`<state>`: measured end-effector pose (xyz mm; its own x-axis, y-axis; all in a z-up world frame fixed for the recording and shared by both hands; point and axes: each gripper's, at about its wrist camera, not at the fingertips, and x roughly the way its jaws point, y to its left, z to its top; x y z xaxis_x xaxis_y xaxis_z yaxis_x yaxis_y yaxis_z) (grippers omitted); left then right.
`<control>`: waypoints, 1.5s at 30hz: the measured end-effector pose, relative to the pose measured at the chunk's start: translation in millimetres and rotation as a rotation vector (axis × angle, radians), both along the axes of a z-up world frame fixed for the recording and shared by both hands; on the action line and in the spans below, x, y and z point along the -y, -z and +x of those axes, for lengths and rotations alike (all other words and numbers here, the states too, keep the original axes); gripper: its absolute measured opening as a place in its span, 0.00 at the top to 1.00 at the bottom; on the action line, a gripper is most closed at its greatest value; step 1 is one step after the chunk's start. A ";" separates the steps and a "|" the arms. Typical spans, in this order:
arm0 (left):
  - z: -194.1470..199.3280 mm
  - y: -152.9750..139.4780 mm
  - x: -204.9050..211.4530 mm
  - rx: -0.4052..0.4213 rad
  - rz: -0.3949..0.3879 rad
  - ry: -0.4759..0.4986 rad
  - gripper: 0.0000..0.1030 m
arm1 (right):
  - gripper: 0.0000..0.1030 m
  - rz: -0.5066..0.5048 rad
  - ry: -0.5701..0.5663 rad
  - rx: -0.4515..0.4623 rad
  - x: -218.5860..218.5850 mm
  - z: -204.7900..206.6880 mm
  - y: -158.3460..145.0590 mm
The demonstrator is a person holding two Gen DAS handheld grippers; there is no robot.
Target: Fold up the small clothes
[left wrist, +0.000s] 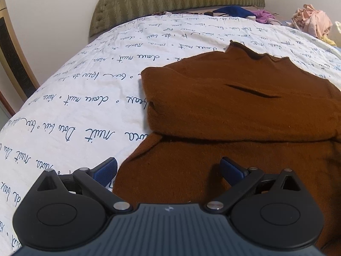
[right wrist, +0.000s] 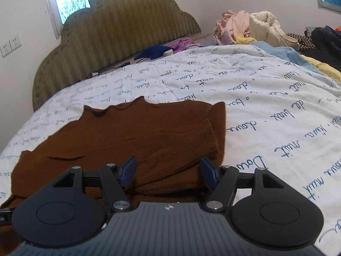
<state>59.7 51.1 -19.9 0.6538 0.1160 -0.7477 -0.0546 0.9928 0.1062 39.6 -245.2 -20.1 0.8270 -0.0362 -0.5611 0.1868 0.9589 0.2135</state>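
Note:
A brown knit sweater (left wrist: 245, 111) lies flat on the bed, with its sleeves folded in across the body. It also shows in the right wrist view (right wrist: 132, 134). My left gripper (left wrist: 168, 170) is open and empty, just above the sweater's near left edge, its left finger over the quilt. My right gripper (right wrist: 168, 170) is open and empty, low over the sweater's near right part, with a folded sleeve (right wrist: 191, 147) between its blue pads.
The bed has a white quilt with blue handwriting (left wrist: 85, 98) and an olive padded headboard (right wrist: 119, 29). A pile of pink and cream clothes (right wrist: 245, 27) lies at the far right, with blue and purple items (right wrist: 157, 51) by the headboard. A wall is on the left.

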 end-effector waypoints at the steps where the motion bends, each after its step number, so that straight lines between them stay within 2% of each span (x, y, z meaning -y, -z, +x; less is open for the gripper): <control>1: -0.9 0.2 -0.2 0.000 -0.002 0.000 0.00 | 0.36 0.003 -0.001 0.003 0.2 -2.7 0.3; 7: -7.5 3.9 -0.3 0.008 -0.026 0.011 0.00 | 0.28 0.013 -0.014 0.004 2.5 -22.6 7.1; 12: -16.8 11.9 4.6 0.025 -0.021 0.032 0.00 | 0.26 0.003 -0.018 -0.028 -1.9 -29.6 18.8; 18: -22.0 19.1 6.0 0.058 -0.018 0.031 0.00 | 0.10 -0.048 -0.056 -0.033 -15.1 -33.2 24.0; 24: -26.9 25.7 6.7 0.098 -0.007 0.031 0.00 | 0.01 -0.070 -0.078 -0.041 -19.1 -34.8 32.1; 30: -33.3 30.1 8.3 0.145 0.005 0.031 0.00 | 0.00 -0.088 -0.088 -0.052 -22.4 -34.5 35.4; 45: -37.5 32.2 8.5 0.169 0.000 0.023 0.00 | 0.00 -0.149 -0.096 -0.075 -28.8 -31.6 38.2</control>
